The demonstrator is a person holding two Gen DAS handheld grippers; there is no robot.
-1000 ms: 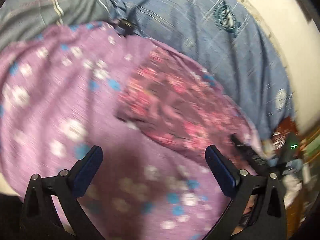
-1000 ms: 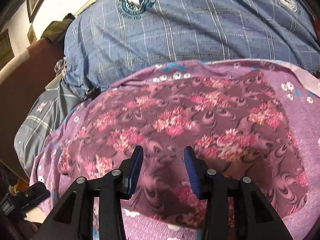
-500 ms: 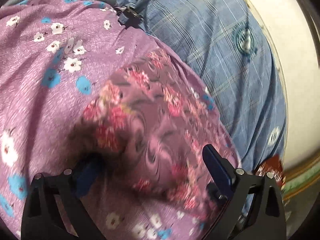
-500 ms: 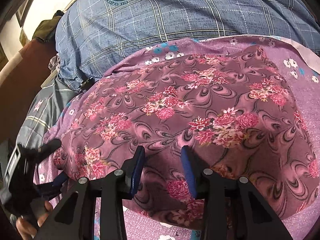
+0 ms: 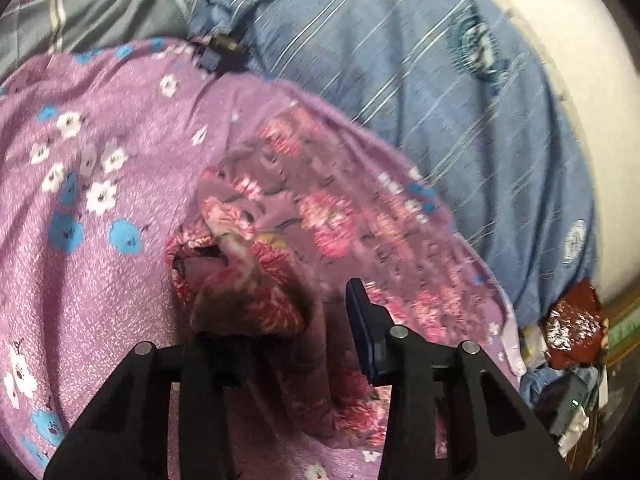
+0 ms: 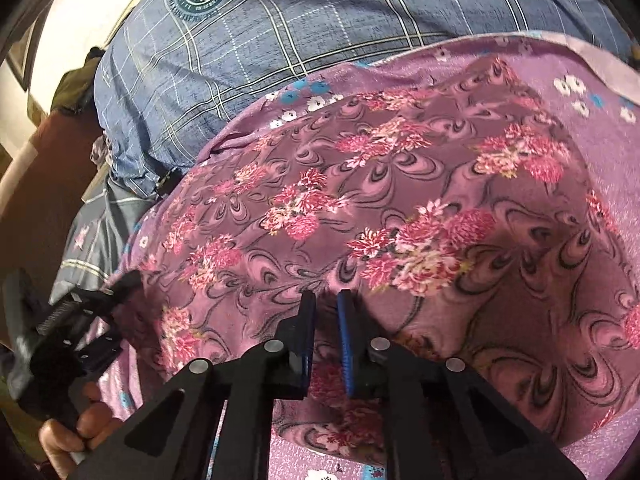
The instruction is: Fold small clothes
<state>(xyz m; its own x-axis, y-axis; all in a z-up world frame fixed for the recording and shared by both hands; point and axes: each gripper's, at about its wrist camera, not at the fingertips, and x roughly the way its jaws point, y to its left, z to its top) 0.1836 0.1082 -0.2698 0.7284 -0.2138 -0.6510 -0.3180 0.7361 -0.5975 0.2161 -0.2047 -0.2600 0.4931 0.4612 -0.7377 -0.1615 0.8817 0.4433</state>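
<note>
A small mauve garment [image 5: 320, 216] with pink flowers lies spread on a lilac flowered sheet [image 5: 100, 280]. My left gripper [image 5: 288, 308] is at its corner with jaws closing. The cloth is bunched up between them and covers the left finger; the right pad's inner face still shows bare. In the right wrist view the same garment [image 6: 400, 200] fills the middle. My right gripper [image 6: 326, 300] is at its near edge, jaws closing to a narrow slit with a fold of the cloth pinched between the pads. The left gripper [image 6: 80, 320] and the hand [image 6: 80, 436] holding it show at the far left.
A blue checked quilt [image 5: 400, 60] lies beyond the sheet, also in the right wrist view [image 6: 320, 40]. A grey checked cloth [image 5: 100, 0] is at the back left. A small dark clip [image 5: 220, 52] sits at the sheet's far edge. Clutter [image 5: 572, 328] lies at the lower right.
My left gripper slid across the sheet onto the garment's corner and its jaws narrowed, bunching the cloth. My right gripper's jaws drew together on the near edge.
</note>
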